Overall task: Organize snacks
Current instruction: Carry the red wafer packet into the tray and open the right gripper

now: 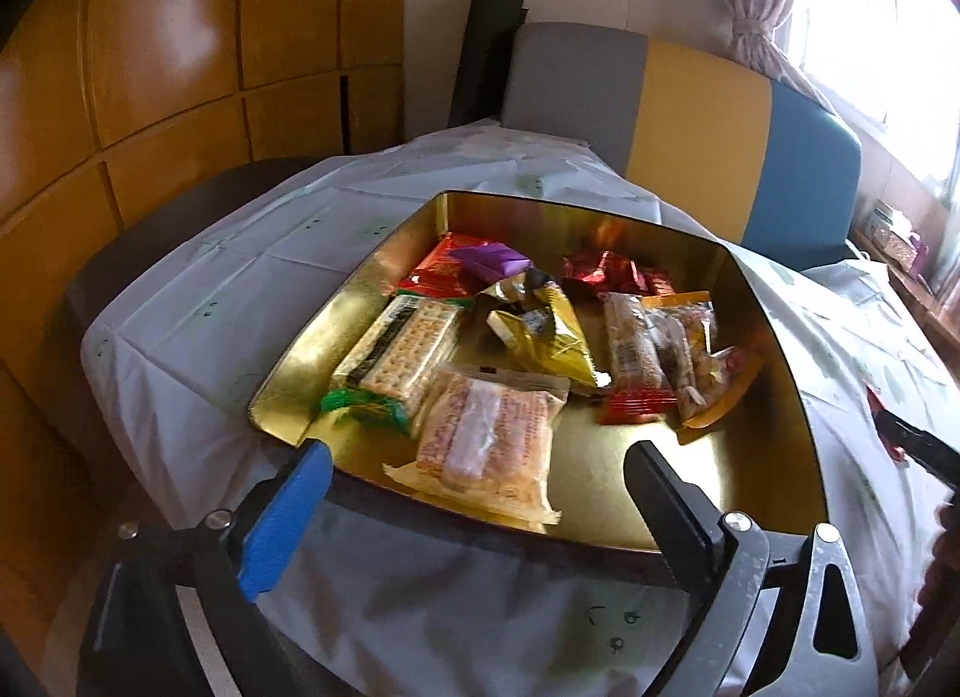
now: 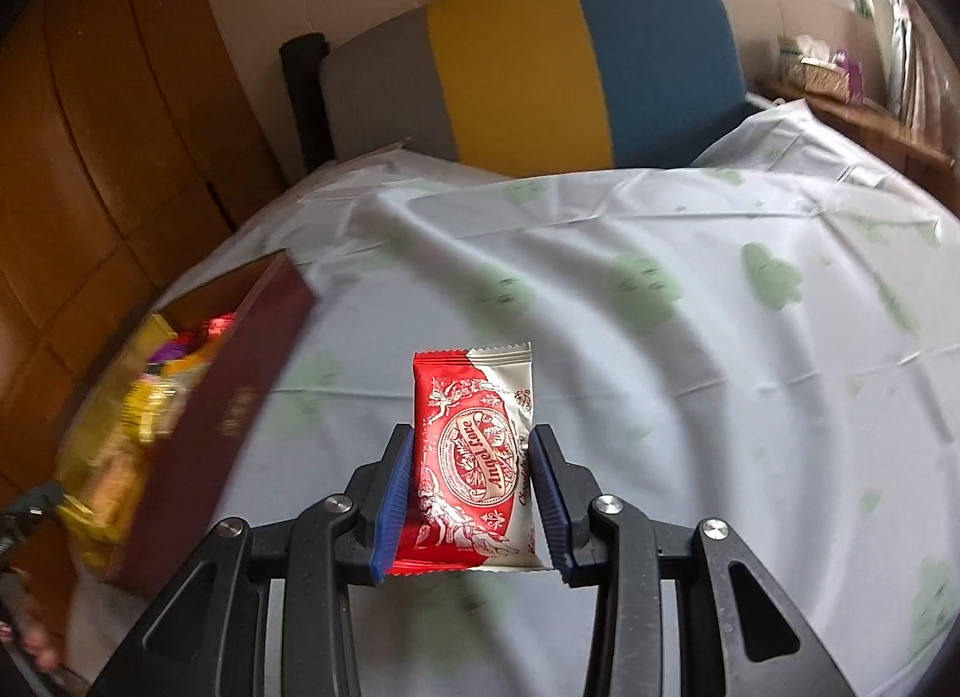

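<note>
A gold-lined box (image 1: 774,373) sits on the white tablecloth and holds several snack packets: a cracker pack (image 1: 402,352), a clear-wrapped pastry (image 1: 486,439), a gold packet (image 1: 546,331) and red packets (image 1: 606,271). My left gripper (image 1: 474,475) is open and empty over the box's near edge. My right gripper (image 2: 471,436) is shut on a red and white Angel Love chocolate packet (image 2: 474,451), held upright above the cloth. The box shows blurred at the left of the right wrist view, dark red outside (image 2: 240,397).
A white cloth with green prints (image 2: 660,307) covers the table. A grey, yellow and blue chair back (image 2: 528,72) stands behind it. Wooden cabinets (image 1: 180,66) line the left wall. A window sill with small items (image 2: 822,66) is at the far right.
</note>
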Tool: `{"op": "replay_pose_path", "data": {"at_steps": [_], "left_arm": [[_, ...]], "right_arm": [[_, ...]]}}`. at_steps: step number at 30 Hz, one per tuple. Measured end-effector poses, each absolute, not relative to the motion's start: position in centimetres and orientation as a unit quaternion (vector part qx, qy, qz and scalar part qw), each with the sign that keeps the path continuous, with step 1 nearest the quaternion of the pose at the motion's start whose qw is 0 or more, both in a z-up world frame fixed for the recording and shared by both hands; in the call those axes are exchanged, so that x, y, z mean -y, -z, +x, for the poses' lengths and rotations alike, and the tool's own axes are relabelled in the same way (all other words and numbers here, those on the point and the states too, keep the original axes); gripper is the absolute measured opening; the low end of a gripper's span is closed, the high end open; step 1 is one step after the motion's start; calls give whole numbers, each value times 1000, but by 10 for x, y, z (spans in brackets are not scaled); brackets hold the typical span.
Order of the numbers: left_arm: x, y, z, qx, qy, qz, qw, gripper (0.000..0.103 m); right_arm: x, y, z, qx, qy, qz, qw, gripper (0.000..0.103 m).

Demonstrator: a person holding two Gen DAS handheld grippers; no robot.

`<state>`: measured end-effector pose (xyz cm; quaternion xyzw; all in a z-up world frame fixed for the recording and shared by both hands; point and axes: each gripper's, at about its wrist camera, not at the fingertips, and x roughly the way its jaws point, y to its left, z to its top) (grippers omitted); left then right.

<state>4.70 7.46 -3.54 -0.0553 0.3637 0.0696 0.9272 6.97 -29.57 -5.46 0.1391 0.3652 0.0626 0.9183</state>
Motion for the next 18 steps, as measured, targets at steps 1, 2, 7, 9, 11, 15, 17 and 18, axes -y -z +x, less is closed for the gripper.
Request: {"op": "replay_pose_path", "data": {"at_steps": [1, 2, 7, 9, 11, 15, 17, 18], "left_arm": [[-75, 36, 47, -366, -73, -53, 926, 99], [-76, 36, 47, -367, -76, -52, 926, 99], [-81, 39, 48, -375, -85, -55, 921, 99], [-83, 40, 48, -377, -88, -58, 920, 99], [-85, 40, 48, -377, -86, -64, 920, 99], [-87, 39, 49, -379, -92, -65, 919, 99], [-88, 39, 48, -378, -94, -66, 918, 99], [-89, 39, 49, -379, -94, -66, 918, 99]], "right_arm": [[289, 51, 66, -364, -71, 140, 918, 39], [283, 48, 64, -362, -78, 141, 918, 39], [242, 20, 54, -343, -130, 133, 921, 39], [223, 9, 53, -336, -148, 120, 922, 39], [207, 1, 52, -332, -165, 111, 922, 39], [169, -13, 50, -330, -203, 80, 918, 39], [151, -15, 49, -330, -217, 59, 917, 39], [143, -15, 49, -332, -221, 49, 916, 39]]}}
